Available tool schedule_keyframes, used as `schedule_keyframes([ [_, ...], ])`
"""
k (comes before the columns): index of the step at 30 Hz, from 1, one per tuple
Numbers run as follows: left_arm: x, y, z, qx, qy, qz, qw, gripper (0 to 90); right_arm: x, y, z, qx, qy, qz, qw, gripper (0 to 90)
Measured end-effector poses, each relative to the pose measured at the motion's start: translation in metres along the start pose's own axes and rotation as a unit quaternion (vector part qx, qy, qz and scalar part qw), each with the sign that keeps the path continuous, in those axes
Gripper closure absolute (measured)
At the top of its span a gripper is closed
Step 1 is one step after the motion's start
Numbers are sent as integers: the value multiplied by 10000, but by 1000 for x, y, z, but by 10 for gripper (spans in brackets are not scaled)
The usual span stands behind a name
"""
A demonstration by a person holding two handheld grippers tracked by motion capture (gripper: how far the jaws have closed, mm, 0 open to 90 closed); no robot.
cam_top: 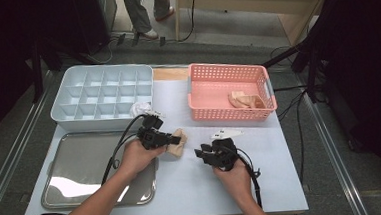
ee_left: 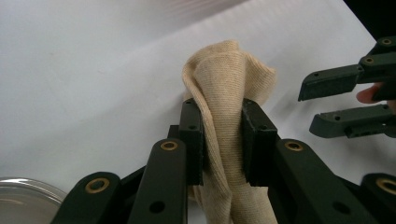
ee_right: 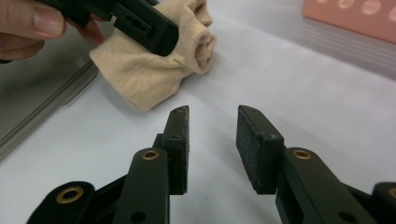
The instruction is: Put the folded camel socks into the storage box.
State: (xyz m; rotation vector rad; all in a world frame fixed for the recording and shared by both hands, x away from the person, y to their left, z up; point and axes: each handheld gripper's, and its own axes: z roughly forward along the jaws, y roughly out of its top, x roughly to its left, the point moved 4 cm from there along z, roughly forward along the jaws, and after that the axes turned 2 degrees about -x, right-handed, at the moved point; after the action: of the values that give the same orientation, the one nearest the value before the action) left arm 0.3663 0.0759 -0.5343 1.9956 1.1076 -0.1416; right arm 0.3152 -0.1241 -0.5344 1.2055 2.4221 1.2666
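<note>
A beige knitted cloth (cam_top: 179,143) lies bunched on the white table, just right of the metal tray. My left gripper (cam_top: 170,139) is shut on it: in the left gripper view both pads press the fabric (ee_left: 224,70) between them at the gripper (ee_left: 223,109), and the cloth rises above the tips. My right gripper (cam_top: 201,152) hovers a short way to the right, open with nothing between its pads (ee_right: 212,114). In the right gripper view the cloth (ee_right: 149,79) lies ahead under one of the left gripper's fingers (ee_right: 144,25). The right gripper (ee_left: 310,108) also shows at the right edge of the left gripper view.
A pink basket (cam_top: 229,112) at the back right holds more beige cloth (cam_top: 245,100). A pale blue divided box (cam_top: 102,93) stands at the back left, with something white (cam_top: 139,108) in a near compartment. A metal tray (cam_top: 82,164) lies front left. A person's legs (cam_top: 140,13) stand beyond the table.
</note>
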Motion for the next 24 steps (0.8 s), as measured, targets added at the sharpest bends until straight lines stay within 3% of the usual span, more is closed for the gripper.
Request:
schedule_keyframes([
  [11, -3, 5, -10, -96, -77, -4, 9999, 745, -8, 5, 0, -91, -10, 108, 9999, 638],
  [24, -6, 9, -22, -116, -16, 165, 9998, 743, -14, 6, 4, -147, -88, -2, 9999, 557],
])
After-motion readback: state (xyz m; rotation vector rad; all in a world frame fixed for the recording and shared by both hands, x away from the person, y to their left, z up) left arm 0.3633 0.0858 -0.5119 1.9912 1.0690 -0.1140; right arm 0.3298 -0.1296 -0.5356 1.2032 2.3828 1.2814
